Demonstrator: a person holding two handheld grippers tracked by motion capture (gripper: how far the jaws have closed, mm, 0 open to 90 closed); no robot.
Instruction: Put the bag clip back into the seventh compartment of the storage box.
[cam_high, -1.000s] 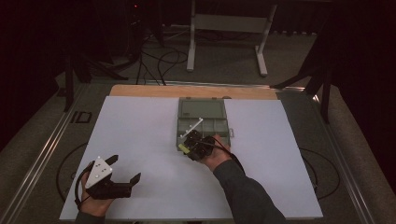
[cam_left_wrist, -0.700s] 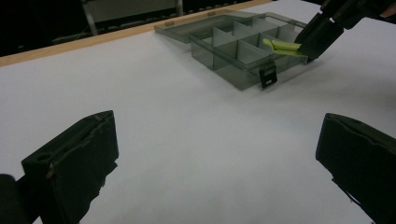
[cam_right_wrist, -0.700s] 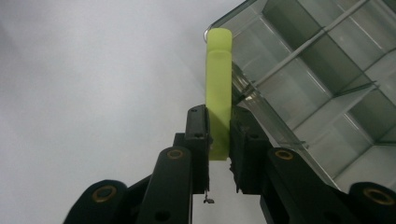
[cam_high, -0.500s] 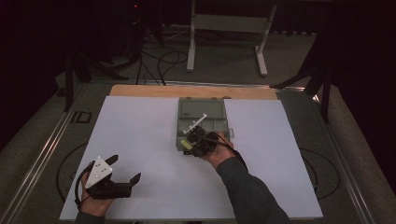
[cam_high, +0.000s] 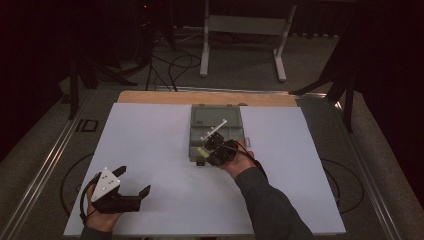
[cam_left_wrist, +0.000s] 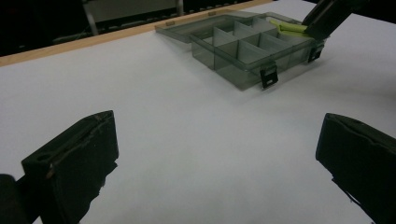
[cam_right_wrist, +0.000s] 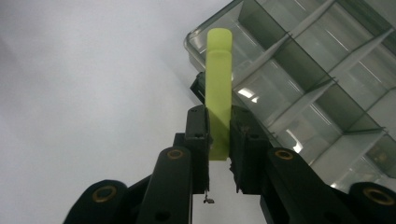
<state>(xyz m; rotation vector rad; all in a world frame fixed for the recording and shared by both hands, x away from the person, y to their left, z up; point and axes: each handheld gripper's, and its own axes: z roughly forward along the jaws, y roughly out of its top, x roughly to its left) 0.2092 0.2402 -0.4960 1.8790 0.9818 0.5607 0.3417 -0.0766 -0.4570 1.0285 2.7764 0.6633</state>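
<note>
Right gripper view: right gripper (cam_right_wrist: 218, 135) jaws clamp a yellow-green stick (cam_right_wrist: 218, 88) at its near end over the organizer box (cam_right_wrist: 322, 79) corner, likely light, rigid, smooth; left gripper (cam_left_wrist: 210, 158) wide open, empty.

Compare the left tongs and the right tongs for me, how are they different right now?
The left tongs are open with nothing between the jaws; the right tongs are shut on a yellow-green stick. The left tongs sit over bare white table near the front edge; the right tongs reach over a corner of the open compartment box. Both are black, two-jawed and hand-held.
</note>
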